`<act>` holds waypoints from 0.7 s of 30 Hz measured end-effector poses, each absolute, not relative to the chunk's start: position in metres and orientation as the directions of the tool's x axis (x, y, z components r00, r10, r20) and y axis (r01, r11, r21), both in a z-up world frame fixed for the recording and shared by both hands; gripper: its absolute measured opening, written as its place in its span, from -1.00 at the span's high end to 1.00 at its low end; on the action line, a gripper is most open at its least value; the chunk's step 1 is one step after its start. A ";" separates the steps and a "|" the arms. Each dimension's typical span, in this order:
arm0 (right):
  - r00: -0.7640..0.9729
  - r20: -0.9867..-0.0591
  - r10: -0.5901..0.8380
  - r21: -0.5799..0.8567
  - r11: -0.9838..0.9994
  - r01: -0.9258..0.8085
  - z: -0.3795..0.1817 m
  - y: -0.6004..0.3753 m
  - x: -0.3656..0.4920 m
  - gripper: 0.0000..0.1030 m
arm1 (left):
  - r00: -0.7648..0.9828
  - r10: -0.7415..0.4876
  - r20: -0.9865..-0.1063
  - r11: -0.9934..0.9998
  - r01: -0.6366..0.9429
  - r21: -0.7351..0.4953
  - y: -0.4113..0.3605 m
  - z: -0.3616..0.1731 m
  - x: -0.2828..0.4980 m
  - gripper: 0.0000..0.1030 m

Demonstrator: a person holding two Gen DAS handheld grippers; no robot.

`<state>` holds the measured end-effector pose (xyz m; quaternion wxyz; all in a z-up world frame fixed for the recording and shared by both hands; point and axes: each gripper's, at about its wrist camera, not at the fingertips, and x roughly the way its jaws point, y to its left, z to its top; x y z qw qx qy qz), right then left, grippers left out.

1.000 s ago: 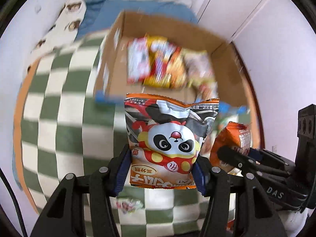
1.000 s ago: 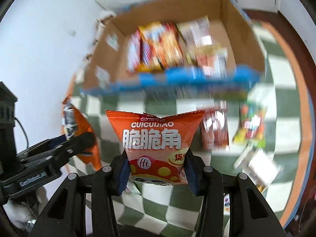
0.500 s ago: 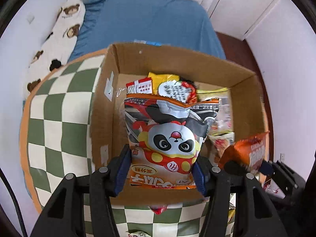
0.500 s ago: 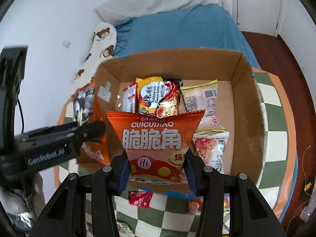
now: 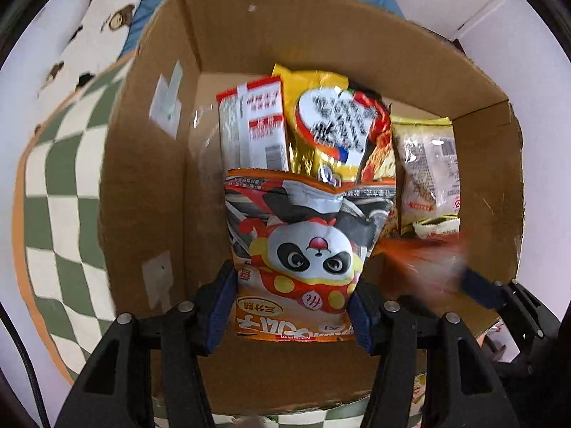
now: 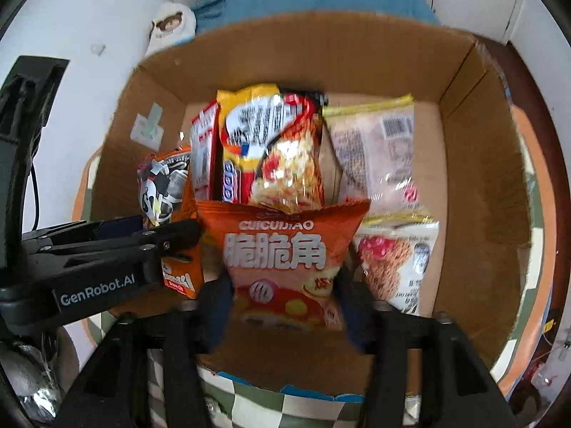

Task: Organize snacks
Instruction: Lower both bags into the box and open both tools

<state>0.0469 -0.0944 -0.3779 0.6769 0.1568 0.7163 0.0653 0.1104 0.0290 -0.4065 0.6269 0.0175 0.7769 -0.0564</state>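
Both grippers hang over the cardboard box (image 5: 142, 185) so their bags drop beside the 4 packs inside: the left gripper (image 5: 292, 306) clamps the panda bag (image 5: 307, 249), while the right gripper (image 6: 285, 306), opening, releases the orange bag (image 6: 282, 249) between its jaws.

The left gripper (image 5: 294, 297) points steeply down, jaws easing apart around a packet; the right gripper (image 6: 285, 301) likewise, jaws opening.
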 end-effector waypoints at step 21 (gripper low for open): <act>0.029 -0.980 0.196 0.198 0.962 0.189 -0.348 -0.121 0.019 -0.63 | -0.028 -0.032 -0.999 0.994 0.108 -0.035 0.037 -0.355 0.080 -0.28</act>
